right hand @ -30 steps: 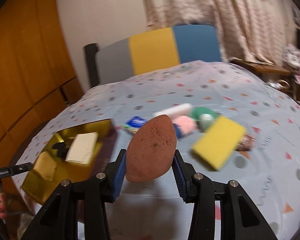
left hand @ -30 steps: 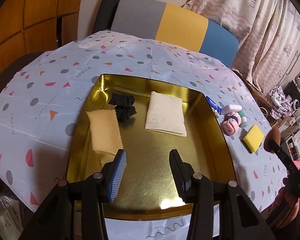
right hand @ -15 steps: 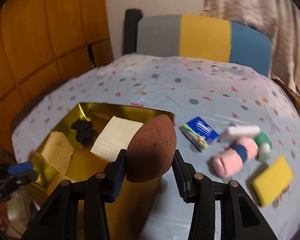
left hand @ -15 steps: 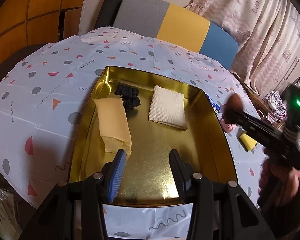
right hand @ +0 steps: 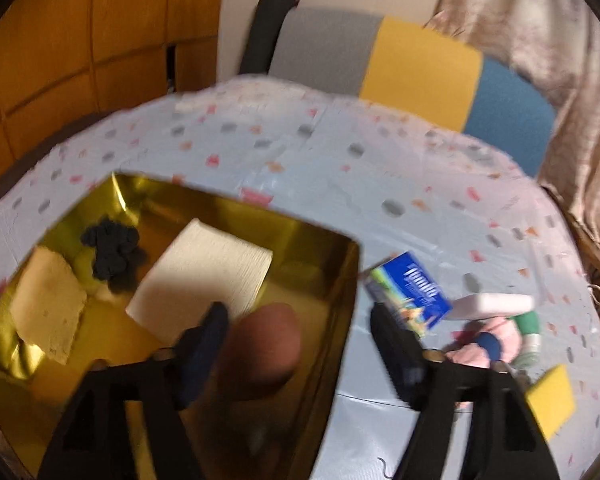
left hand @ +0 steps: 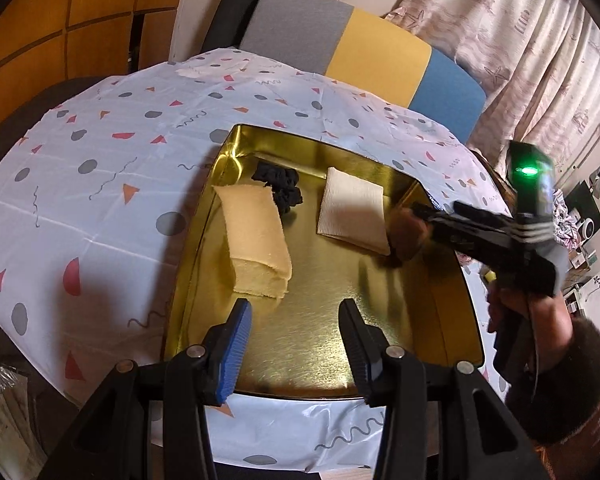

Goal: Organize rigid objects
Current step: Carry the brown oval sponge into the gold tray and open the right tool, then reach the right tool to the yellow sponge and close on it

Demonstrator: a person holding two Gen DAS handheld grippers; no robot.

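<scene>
A brown egg-shaped sponge (right hand: 262, 346) hangs over the right part of the gold tray (right hand: 342, 280). It sits between the fingers of my right gripper (right hand: 300, 336), whose jaws are opening. It lies close to the left finger, and the right finger (right hand: 396, 344) stands well clear of it. In the left wrist view the right gripper (left hand: 420, 224) reaches in over the gold tray (left hand: 340, 300) with the brown sponge (left hand: 406, 236) at its tip. My left gripper (left hand: 294, 330) hovers open over the tray's near edge with nothing between its fingers.
A folded yellow cloth (left hand: 254, 236), a black lump (left hand: 280, 184) and a white ribbed cloth (left hand: 352, 208) lie in the tray. On the tablecloth to its right lie a blue packet (right hand: 412, 292), a white tube (right hand: 496, 306), a pink roll (right hand: 488, 346) and a yellow sponge (right hand: 550, 400).
My right gripper carried the brown sponge leftwards from the tablecloth to above the tray, rolling as it went, and its jaws have spread apart. The left gripper barely shifted.
</scene>
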